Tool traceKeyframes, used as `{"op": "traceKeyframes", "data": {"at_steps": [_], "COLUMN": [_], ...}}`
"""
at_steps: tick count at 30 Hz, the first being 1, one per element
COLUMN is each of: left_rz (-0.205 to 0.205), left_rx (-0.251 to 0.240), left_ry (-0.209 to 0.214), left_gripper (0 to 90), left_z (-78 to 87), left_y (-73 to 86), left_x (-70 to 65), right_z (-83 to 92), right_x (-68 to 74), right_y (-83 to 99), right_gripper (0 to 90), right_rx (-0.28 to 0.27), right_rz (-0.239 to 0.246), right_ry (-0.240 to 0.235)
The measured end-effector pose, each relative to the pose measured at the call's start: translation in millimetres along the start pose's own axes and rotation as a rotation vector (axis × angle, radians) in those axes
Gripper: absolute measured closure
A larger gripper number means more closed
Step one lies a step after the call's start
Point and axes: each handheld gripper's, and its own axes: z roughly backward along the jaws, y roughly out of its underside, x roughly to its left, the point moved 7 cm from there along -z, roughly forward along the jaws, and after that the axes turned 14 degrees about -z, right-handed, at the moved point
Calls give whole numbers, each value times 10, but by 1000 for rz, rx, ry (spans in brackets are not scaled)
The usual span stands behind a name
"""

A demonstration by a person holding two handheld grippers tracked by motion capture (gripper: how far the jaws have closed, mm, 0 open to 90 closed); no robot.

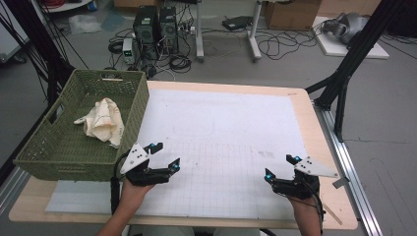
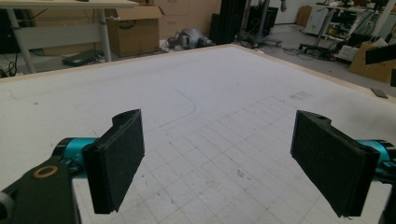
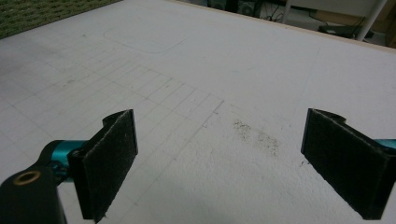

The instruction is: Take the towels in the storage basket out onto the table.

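Left gripper: the black two-jaw left gripper (image 1: 164, 155) hangs low over the near-left part of the desk, jaws spread wide with nothing between them; its gripper view shows bare sheet between the dark fingertips (image 2: 114, 163).
Right gripper: the black two-jaw right gripper (image 1: 281, 167) sits over the near-right part of the desk, also spread wide and empty, with its pads (image 3: 108, 161) framing only gridded sheet.
Cloth: the crumpled cream-coloured cloth (image 1: 104, 120) lies inside the green woven plastic basket (image 1: 59, 157), against its right-hand wall, well apart from both grippers.
Basket: it stands on the left edge of the pale wooden desk (image 1: 314, 128), just beside the left gripper.
Work surface: a white gridded sheet (image 1: 231, 142) covers most of the desk.
Step in hand: most likely reaching for the cloth, since it is the only loose thing nearby.
How to do it well: use the left gripper, which is nearer; lift it over the basket's wall before descending, keep the jaws wide, aim for a raised fold, and close fully before lifting.
Risk: catching the woven wall, or pinching only a thin edge that slips free.
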Motion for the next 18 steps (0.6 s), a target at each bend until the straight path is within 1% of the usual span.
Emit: {"op": "traceKeyframes", "data": {"at_steps": [4,6,9,11,12,13,14,16,18], "left_rz": [8,5,8,11,8,4,5,11,8], "left_rx": [2,1,1,-1,-3,-5,-5,-12,-18], "left_ry": [3,4,0,-2,-1,-5,-4,-11,-13], "left_gripper": [179,179,179,185,188,188,188,188,188], "left_z": [-12,-11,-4,-2,2,7,12,37,67], "left_y": [-1,-4,-2,-1,-2,-7,-11,-28,-51], "left_x": [-9,-11,0,3,8,18,20,21,21], "right_z": [-12,-18,-27,-34,-50,-63,-74,-83,-72], "right_x": [8,0,-11,-18,-15,-13,0,28,61], "right_y": [20,21,21,24,43,52,59,58,55], "right_gripper": [100,100,100,100,100,100,100,100,100], "right_rx": [11,10,6,8,17,26,37,39,37], "right_rz": [1,3,-12,-10,-18,-10,-11,-2,-8], "right_ry": [-3,-5,-11,-14,-16,-18,-19,-23,-29]}}
